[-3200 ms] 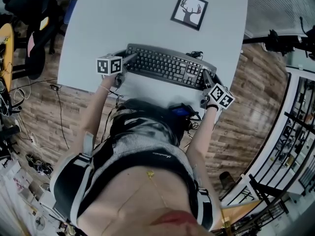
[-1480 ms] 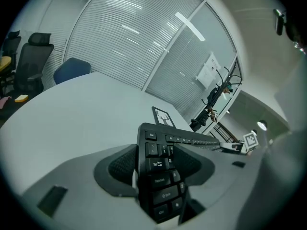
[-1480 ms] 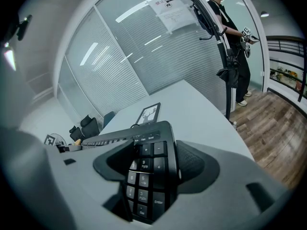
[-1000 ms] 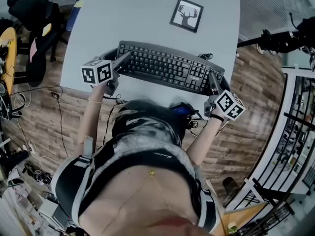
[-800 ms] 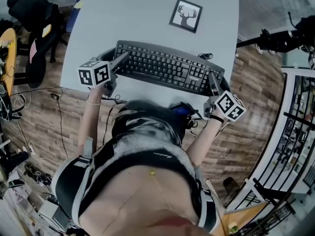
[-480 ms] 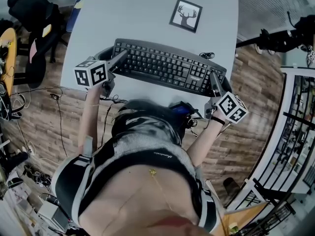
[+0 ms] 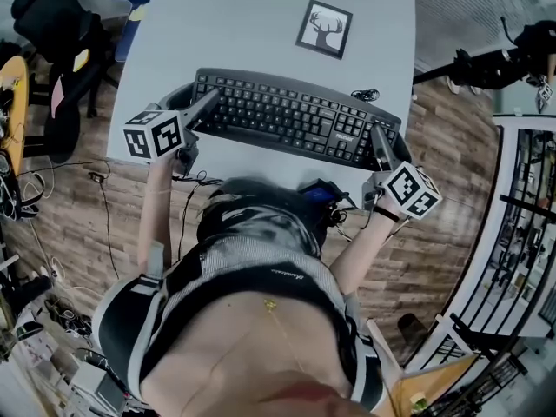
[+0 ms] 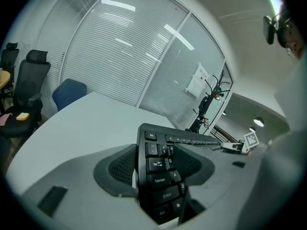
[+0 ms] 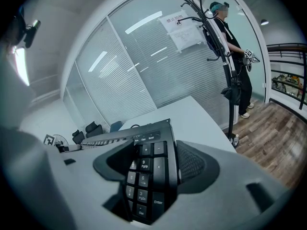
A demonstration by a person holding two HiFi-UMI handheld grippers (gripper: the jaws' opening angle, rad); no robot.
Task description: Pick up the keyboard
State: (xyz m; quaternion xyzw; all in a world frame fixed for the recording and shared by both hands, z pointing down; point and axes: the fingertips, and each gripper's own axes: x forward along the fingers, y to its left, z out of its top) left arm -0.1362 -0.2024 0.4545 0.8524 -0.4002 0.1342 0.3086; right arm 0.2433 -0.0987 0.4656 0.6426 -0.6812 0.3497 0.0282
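A black full-size keyboard [image 7: 291, 115] lies across the near part of the grey table [image 7: 243, 24], and it looks slightly raised off the top. My left gripper [image 7: 198, 107] is shut on its left end, with the Tab and Caps Lock keys [image 8: 158, 174] between the ribbed pads [image 8: 122, 164]. My right gripper [image 7: 380, 142] is shut on its right end, over the number pad [image 9: 144, 176]. Across the keyboard, each gripper view shows the other gripper's marker cube. The keyboard's cable [image 7: 365, 95] is bunched at its far right corner.
A framed deer picture [image 7: 323, 29] lies on the table beyond the keyboard. Black office chairs [image 7: 52, 24] stand at the left and a blue chair [image 8: 67, 92] at the table's far side. A coat stand [image 9: 225, 56] with a person beside it and a railing are at the right.
The keyboard, with both grippers on its ends, has shifted a little to the left and looks slightly larger in the head view, so it seems to have risen.
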